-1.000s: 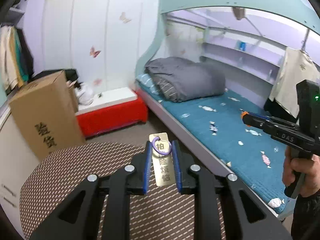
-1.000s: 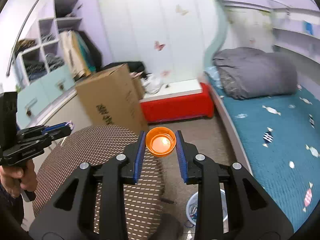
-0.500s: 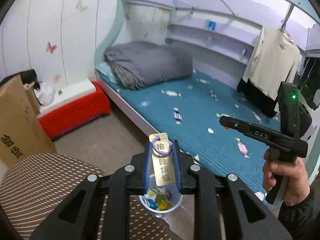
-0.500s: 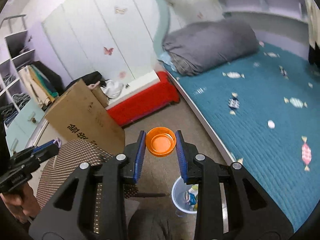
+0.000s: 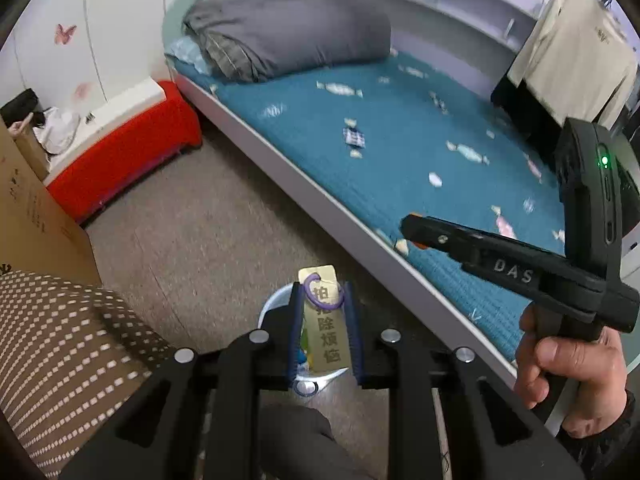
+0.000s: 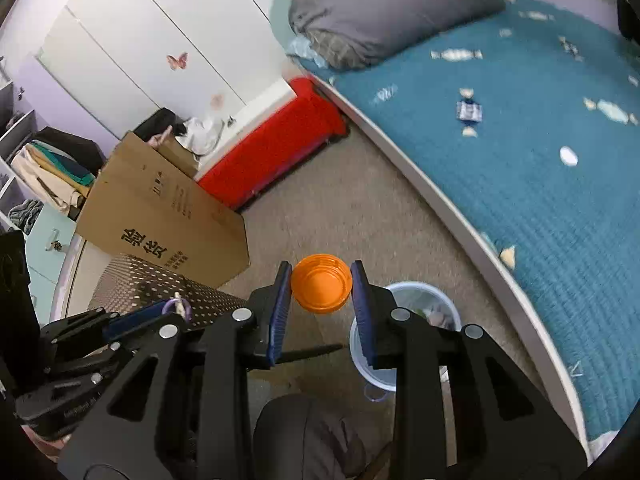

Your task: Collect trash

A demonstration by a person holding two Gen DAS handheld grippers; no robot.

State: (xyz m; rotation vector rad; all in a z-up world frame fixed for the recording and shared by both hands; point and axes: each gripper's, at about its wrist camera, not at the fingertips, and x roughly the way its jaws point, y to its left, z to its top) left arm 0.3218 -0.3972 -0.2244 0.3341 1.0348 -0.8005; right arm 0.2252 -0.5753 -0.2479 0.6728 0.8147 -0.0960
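My left gripper is shut on a gold tag with a purple ring, held right above a small pale blue trash bin on the floor. My right gripper is shut on an orange bottle cap, held above the floor just left of the same bin, which holds several bits of trash. The right gripper also shows in the left wrist view; the left one shows in the right wrist view.
A bed with a teal cover carries several scattered wrappers and a grey duvet. A brown dotted stool, a cardboard box and a red bench stand around the carpeted floor.
Both grippers have swung down and right from the stool toward the floor. The bin has come into view under them. Each still holds its item.
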